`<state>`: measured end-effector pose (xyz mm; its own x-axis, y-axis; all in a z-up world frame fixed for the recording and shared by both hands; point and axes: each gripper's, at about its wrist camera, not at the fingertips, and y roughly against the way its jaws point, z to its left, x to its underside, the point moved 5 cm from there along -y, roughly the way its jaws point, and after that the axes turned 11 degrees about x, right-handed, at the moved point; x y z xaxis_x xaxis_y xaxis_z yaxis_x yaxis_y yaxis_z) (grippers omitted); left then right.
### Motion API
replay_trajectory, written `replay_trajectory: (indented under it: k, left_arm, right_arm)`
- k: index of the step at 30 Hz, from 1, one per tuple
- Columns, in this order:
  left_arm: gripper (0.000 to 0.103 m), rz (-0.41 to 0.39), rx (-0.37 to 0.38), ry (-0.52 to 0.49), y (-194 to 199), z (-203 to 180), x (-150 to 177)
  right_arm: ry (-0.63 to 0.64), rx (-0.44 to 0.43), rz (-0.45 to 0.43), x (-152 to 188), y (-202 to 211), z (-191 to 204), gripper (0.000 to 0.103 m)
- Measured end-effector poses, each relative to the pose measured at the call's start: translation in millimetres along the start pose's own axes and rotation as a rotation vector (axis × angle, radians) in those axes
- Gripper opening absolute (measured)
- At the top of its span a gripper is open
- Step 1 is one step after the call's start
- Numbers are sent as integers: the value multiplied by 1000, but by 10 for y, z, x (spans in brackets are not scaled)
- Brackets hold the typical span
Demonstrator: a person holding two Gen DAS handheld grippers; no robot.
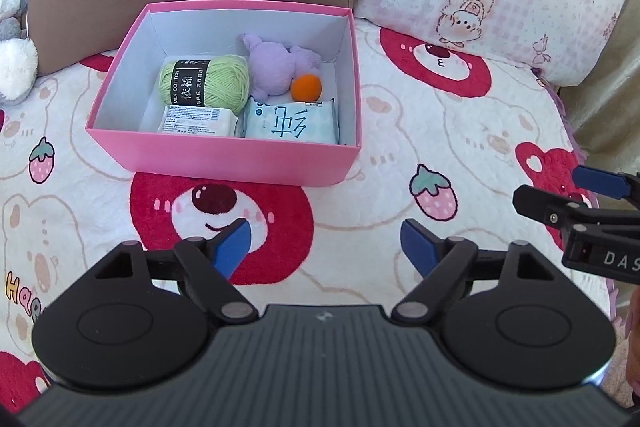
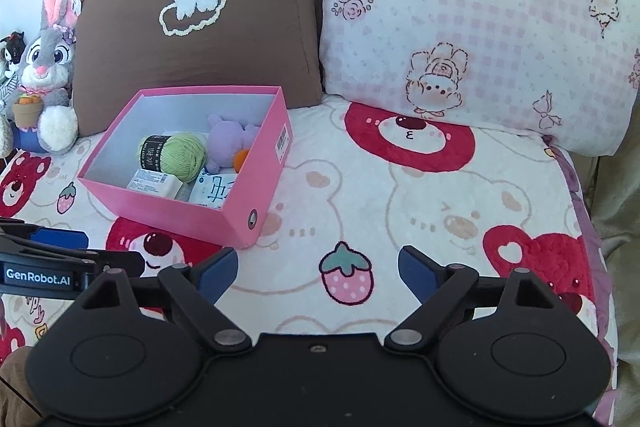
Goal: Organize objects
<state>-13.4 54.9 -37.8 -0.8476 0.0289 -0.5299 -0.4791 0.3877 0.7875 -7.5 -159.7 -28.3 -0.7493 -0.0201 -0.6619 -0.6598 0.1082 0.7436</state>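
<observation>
Pink box sits on the bed blanket, centre-left of the left wrist frame, holding green yarn, a purple plush toy, an orange ball and two packets. Left gripper and right gripper both stand wide apart, empty, low in frame over the blanket.

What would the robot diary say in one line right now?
left gripper: open, empty | right gripper: open, empty | pink cardboard box: on bear-print blanket, holds green yarn ball, purple plush toy, two packets
</observation>
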Motion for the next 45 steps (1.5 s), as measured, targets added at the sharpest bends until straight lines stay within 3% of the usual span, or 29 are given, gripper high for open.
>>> replay_trajectory:
  k: [8,13,24,45]
  left_arm:
    - [98,-1,-60,-29,-7,-40,25]
    - [98,24,-105,-68,-25,-67,53]
    - [98,31,-181,-52,19,-60,60]
    - [98,64,-204,-36,-5,-24,58]
  right_arm:
    - [-16,55,67,60,-64,-54,90]
    - [1,91,82,102,-77,-73,90]
    - [8,111,95,126,-51,-86,90]
    - [11,119,97,136,-67,-110,90]
